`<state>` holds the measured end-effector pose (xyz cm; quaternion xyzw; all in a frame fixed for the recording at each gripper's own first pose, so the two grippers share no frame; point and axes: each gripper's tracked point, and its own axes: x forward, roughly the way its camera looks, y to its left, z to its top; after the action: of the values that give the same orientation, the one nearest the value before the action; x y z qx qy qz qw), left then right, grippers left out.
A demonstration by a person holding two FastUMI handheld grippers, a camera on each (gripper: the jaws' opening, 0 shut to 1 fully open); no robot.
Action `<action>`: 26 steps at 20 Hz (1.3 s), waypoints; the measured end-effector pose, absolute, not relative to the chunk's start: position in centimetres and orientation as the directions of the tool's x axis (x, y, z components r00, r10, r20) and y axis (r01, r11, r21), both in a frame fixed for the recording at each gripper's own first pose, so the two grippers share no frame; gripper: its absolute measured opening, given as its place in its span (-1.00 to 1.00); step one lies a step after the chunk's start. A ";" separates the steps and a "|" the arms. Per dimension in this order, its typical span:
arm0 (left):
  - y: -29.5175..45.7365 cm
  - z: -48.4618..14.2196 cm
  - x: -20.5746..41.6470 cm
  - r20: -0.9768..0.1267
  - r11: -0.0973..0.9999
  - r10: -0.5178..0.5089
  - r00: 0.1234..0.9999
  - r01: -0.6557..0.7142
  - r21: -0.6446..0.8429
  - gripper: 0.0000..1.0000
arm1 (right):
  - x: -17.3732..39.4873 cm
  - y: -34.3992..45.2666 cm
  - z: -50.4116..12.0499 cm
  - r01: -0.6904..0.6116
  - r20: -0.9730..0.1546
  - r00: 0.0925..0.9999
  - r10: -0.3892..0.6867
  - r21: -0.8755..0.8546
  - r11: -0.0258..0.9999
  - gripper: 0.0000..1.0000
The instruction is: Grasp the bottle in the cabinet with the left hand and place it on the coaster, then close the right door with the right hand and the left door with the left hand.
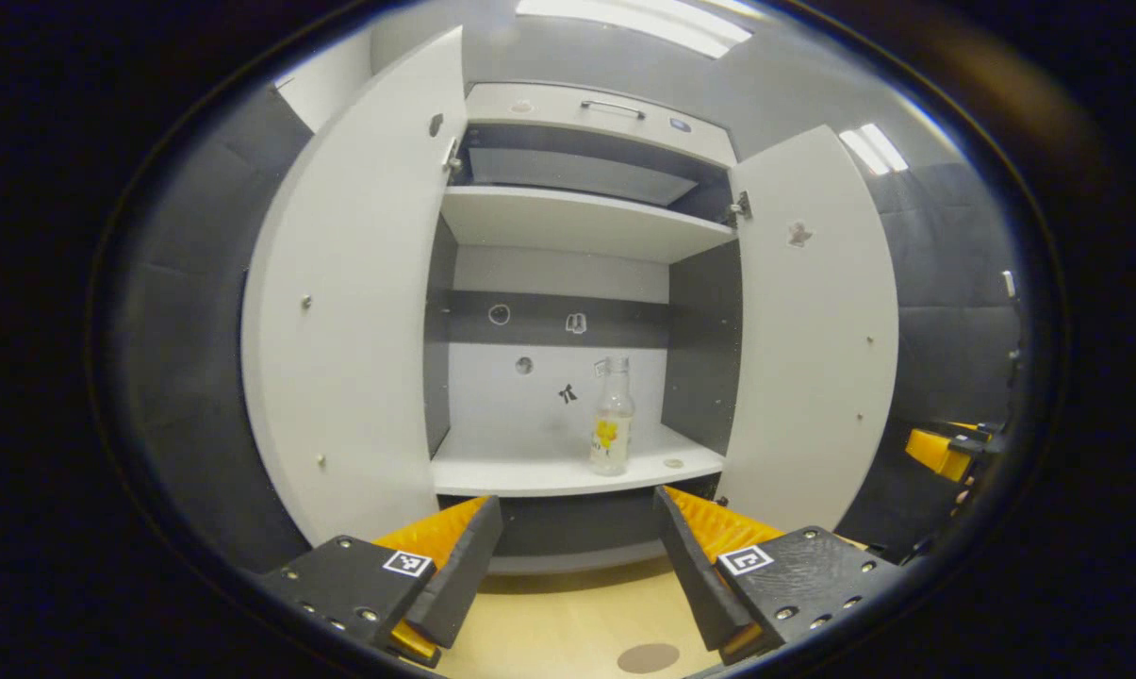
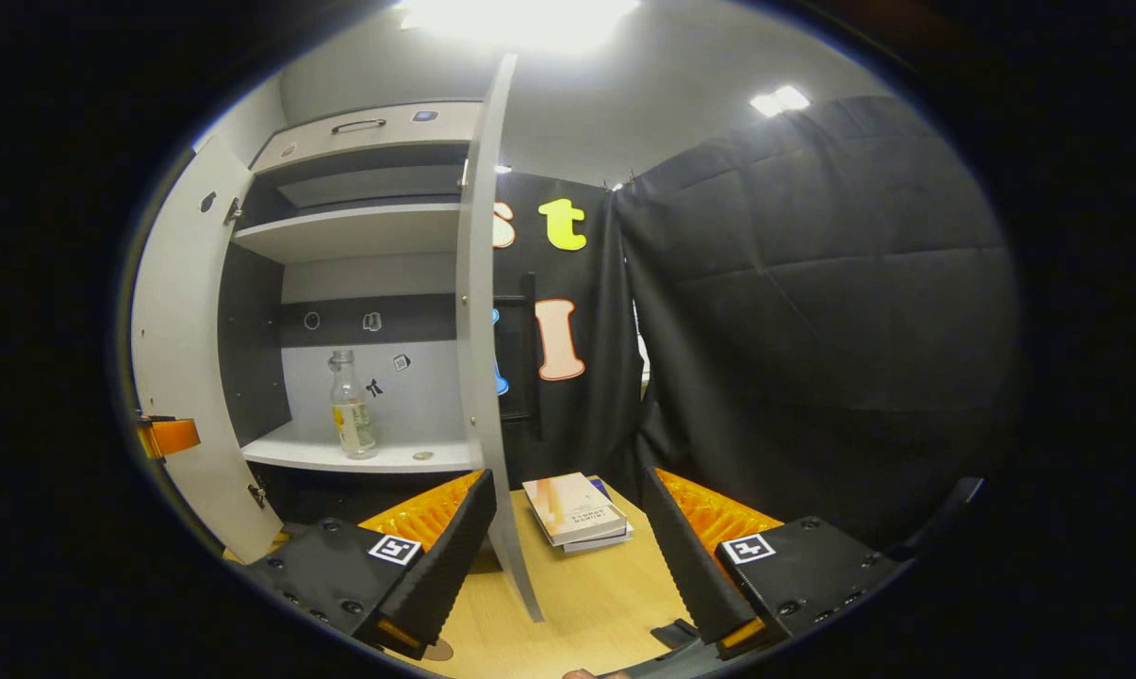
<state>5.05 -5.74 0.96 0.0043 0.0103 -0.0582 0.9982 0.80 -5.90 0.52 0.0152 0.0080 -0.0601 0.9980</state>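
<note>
Spread wide with nothing between its fingers, the left gripper hangs over the pale wooden table, facing the cabinet head-on. A round brown coaster lies on the table just ahead of the fingers, near the right one. Beyond, both cabinet doors stand swung out: the left door and the right door. On the lower shelf the clear bottle stands upright (yellow on its label), toward the right side, with a small round thing just beside it on the shelf.

Over on the right, the right gripper is likewise released and empty, its fingers either side of the right door's edge without touching it. A stack of books lies on the table ahead of it.
</note>
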 end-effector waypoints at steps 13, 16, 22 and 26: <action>-9.8 5.8 21.6 0.032 0.984 -0.177 0.984 0.177 -0.007 0.99 | 7.2 -14.3 0.6 0.268 -0.005 0.963 -0.268 0.046 0.962 0.93; -10.1 6.0 24.9 0.039 0.984 -0.175 0.984 0.175 0.017 0.87 | 8.4 -16.0 0.3 0.305 0.003 0.952 -0.305 0.045 0.951 0.93; -11.3 4.7 30.6 0.005 0.981 -0.195 0.981 0.195 0.010 0.87 | 10.1 -18.2 -0.4 0.362 0.010 0.932 -0.362 0.027 0.932 0.93; -12.9 4.2 33.5 -0.003 0.976 -0.217 0.976 0.217 0.017 0.87 | 9.6 -19.9 -0.8 0.411 0.000 0.911 -0.411 0.033 0.911 0.93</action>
<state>33.54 -12.92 4.20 0.0087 0.0007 -0.1092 0.9940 9.64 -19.92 -0.81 0.0161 -0.0035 -0.2104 0.9775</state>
